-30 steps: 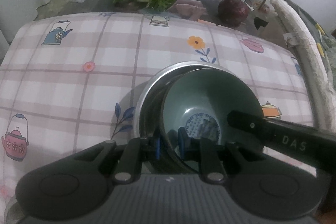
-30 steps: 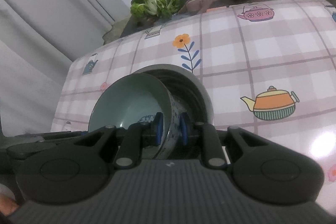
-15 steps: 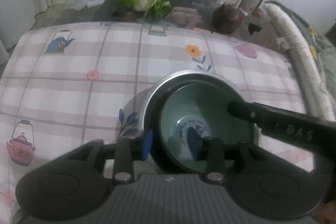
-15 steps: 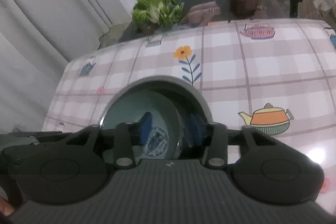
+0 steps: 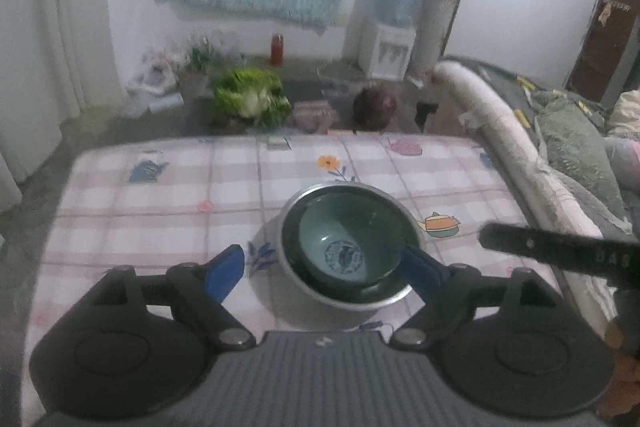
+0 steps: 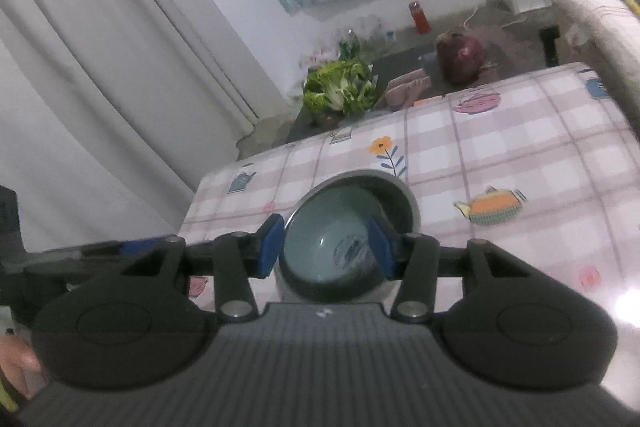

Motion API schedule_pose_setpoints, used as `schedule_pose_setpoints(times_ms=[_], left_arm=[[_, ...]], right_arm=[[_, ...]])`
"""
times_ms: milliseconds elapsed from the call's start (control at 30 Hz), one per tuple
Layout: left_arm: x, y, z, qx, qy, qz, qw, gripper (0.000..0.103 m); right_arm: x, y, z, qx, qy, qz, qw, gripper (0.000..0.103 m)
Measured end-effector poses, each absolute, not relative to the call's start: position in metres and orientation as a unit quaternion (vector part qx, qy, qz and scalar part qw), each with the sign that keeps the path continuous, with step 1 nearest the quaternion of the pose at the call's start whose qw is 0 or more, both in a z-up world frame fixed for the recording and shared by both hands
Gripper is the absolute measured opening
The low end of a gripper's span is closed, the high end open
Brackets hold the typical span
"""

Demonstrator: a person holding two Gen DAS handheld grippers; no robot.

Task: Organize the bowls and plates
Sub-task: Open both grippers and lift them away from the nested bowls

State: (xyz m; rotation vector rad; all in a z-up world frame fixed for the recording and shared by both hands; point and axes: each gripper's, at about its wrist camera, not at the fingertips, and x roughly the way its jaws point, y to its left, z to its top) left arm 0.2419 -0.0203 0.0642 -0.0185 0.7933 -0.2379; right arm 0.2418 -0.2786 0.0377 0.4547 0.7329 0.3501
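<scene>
Dim, soft indoor light; both fisheye views are blurred, edges bowed, with glare on the tablecloth [image 6: 624, 303] at right.

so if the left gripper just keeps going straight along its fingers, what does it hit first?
Most likely the green bowl nested in the metal bowl. The left gripper is open and straddles them. Depth is unclear, so a fingertip may clip the metal rim first.

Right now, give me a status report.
Left tongs open, right tongs open, both empty. Green bowl sits nested in metal bowl. Nothing in the way.
</scene>
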Motion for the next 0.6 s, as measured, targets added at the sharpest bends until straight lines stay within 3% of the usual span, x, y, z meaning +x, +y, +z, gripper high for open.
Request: schedule_pose_setpoints(times_ms=[600], left_arm=[[0.086, 0.072, 0.033, -0.070, 0.372, -0.061, 0.924, 0.095]], right_arm=[[0.109, -0.227, 0.008, 0.254, 0.369, 0.194, 0.873, 0.046]])
